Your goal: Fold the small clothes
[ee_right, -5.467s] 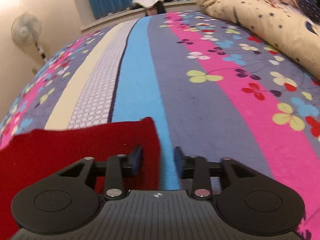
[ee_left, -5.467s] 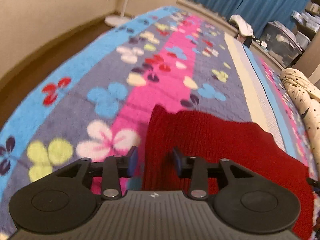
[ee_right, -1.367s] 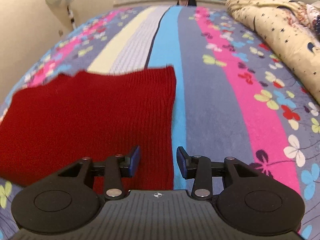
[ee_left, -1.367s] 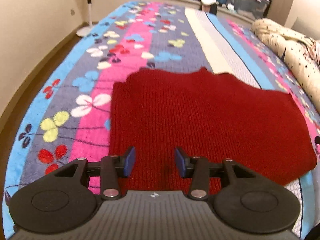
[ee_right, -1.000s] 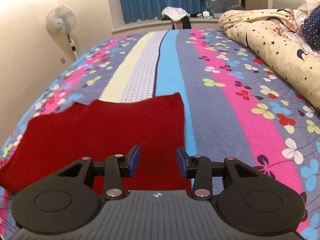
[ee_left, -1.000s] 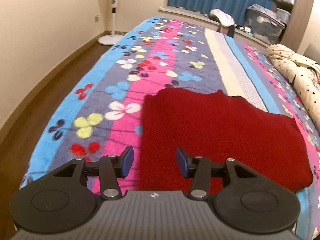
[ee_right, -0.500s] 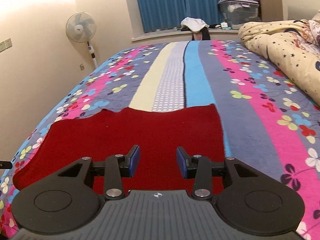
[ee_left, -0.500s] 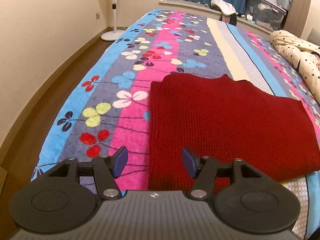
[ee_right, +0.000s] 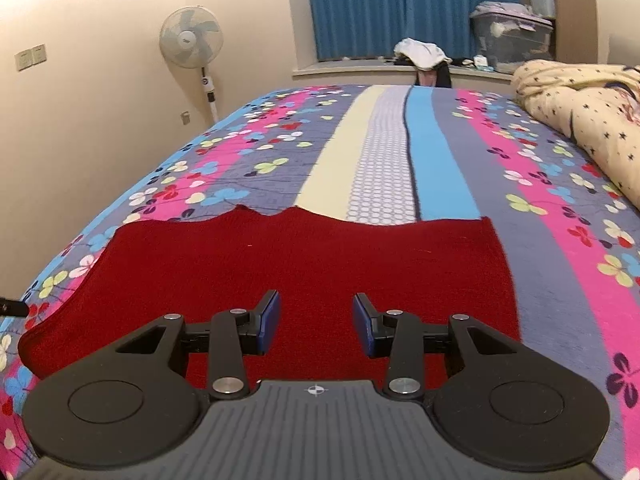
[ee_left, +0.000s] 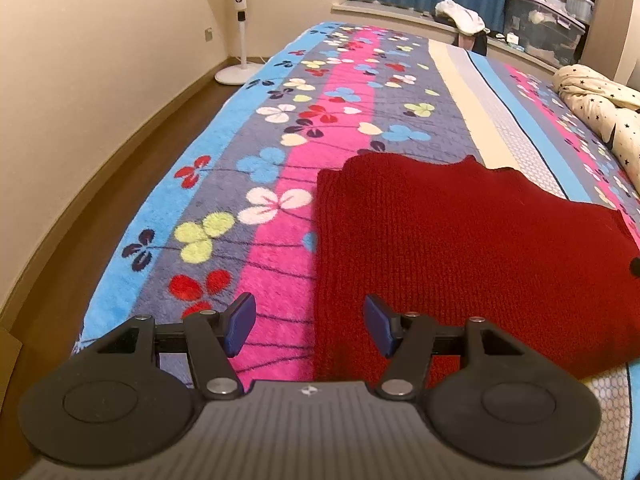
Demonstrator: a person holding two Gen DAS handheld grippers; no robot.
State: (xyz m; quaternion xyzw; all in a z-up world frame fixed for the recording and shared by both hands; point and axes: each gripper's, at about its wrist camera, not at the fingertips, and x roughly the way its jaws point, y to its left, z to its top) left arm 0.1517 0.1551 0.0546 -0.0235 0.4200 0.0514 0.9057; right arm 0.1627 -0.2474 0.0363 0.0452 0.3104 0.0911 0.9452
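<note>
Red knit (ee_left: 460, 248) lies flat — both claws empty.

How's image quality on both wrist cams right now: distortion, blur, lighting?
Left wrist: strong fisheye bend along the wall skirting, dark vignette in the corners, warm indoor light, red knit garment sharp. Right wrist: same barrel curve on the floral bedspread, top-left wall washed out, garment's knit texture smeared, pedestal fan clear.

Left gripper (ee_left: 306, 330) and right gripper (ee_right: 316, 329) both tilt downward, fingers (ee_left: 240, 322) parted, empty.
</note>
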